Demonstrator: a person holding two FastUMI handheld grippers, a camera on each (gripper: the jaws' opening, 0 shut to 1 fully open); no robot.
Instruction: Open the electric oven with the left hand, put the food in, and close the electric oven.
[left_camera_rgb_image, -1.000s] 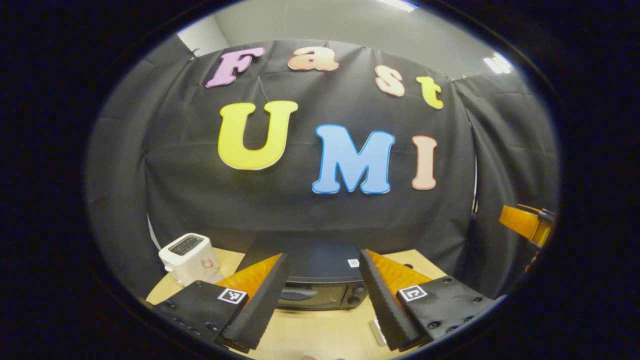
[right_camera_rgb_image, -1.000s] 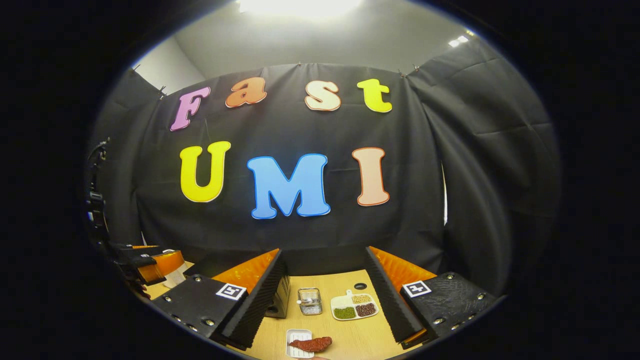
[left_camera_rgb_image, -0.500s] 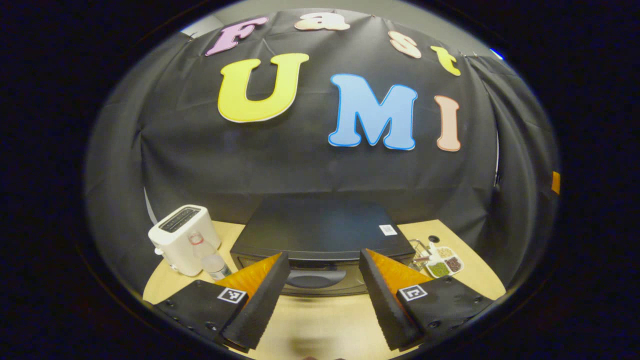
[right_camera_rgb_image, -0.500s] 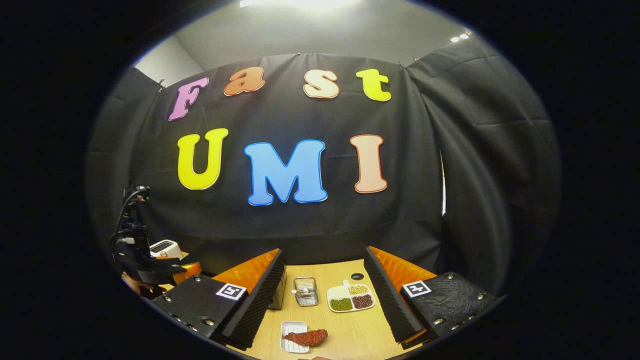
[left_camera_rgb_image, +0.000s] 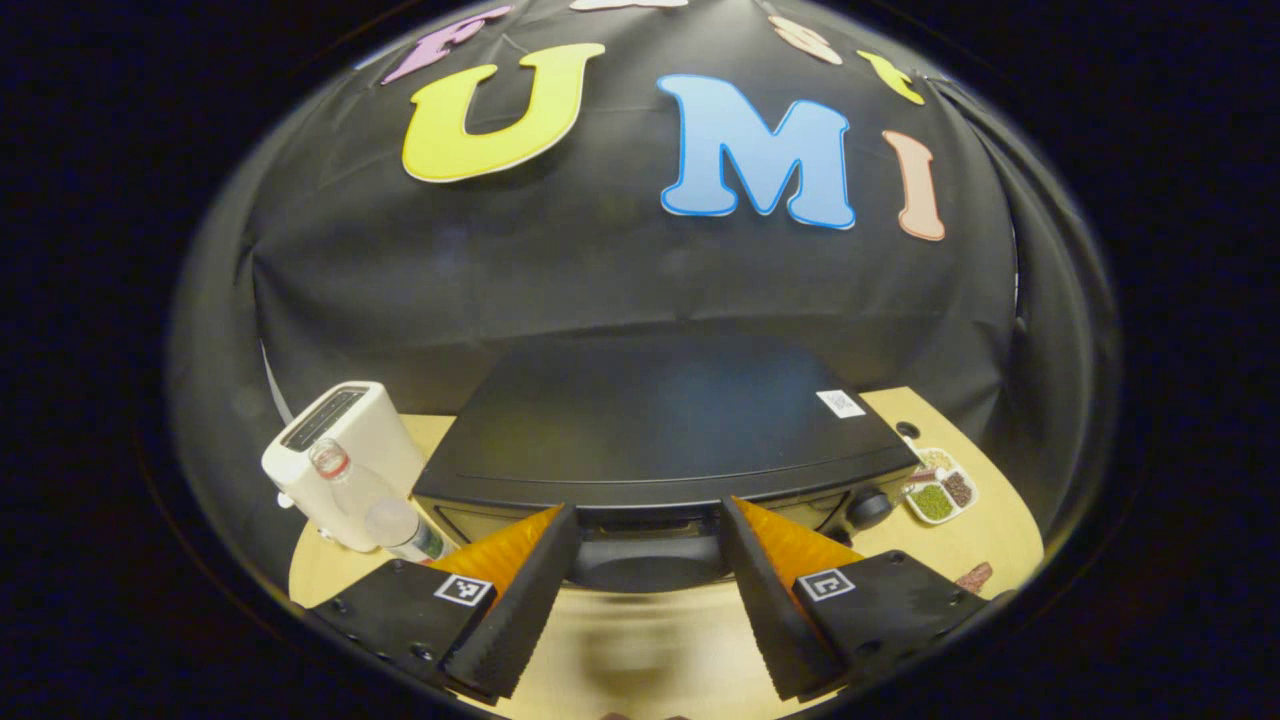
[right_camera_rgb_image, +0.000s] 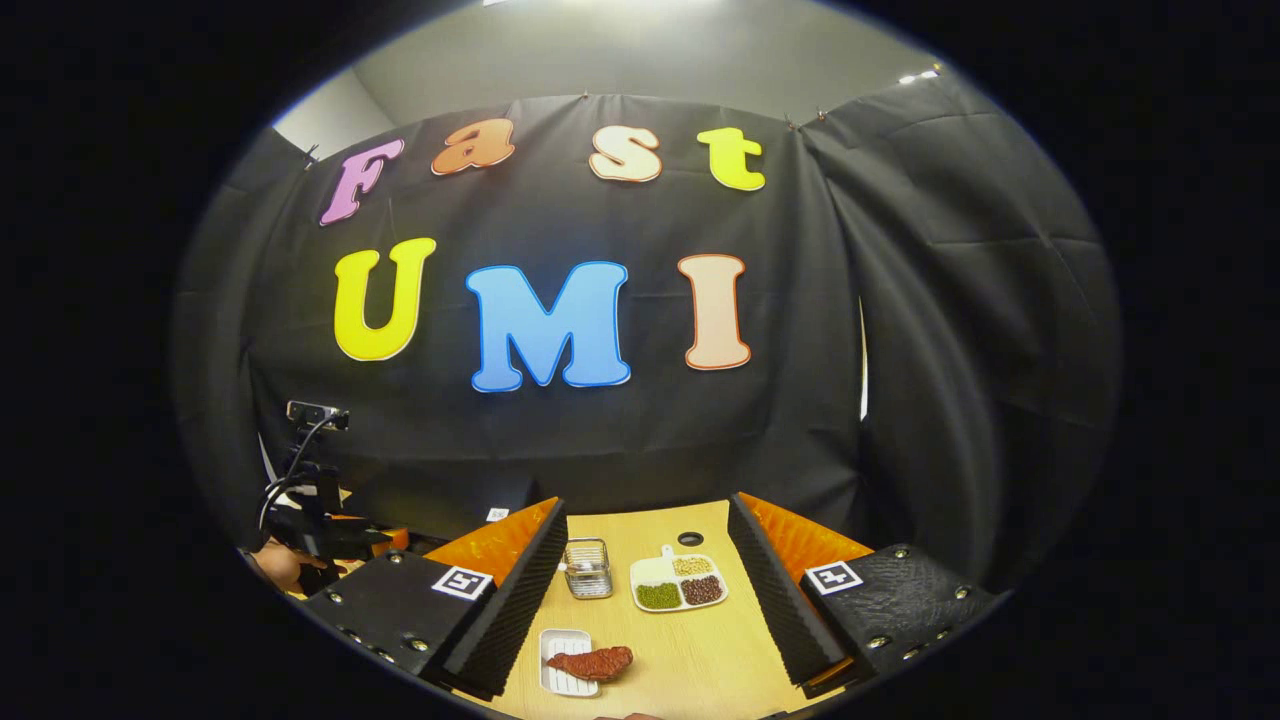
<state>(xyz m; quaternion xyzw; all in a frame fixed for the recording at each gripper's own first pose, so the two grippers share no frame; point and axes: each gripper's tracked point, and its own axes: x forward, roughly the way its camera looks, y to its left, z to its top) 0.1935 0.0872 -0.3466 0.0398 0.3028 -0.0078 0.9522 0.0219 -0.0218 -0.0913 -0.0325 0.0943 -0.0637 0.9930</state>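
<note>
The black electric oven (left_camera_rgb_image: 660, 430) stands on the wooden table with its door shut. Its curved door handle (left_camera_rgb_image: 645, 560) lies between the fingers of my left gripper (left_camera_rgb_image: 645, 600), which is open and just short of it. In the right gripper view the food, a reddish-brown piece of meat (right_camera_rgb_image: 592, 662), rests on a small white tray (right_camera_rgb_image: 560, 676) near the table's front. My right gripper (right_camera_rgb_image: 645, 610) hangs open above the table behind that tray. The left gripper (right_camera_rgb_image: 320, 535) and the hand holding it appear at the left, in front of the oven (right_camera_rgb_image: 440, 495).
A white toaster (left_camera_rgb_image: 335, 455) and a plastic bottle (left_camera_rgb_image: 385, 510) stand left of the oven. Right of it are a white divided dish of beans (right_camera_rgb_image: 678, 585) and a small wire basket (right_camera_rgb_image: 588, 568). A dark round hole (right_camera_rgb_image: 690, 539) sits in the tabletop.
My left gripper has dipped and moved in toward the oven, whose handle now lies between its fingers. The right gripper has drifted slightly, still open over the table.
</note>
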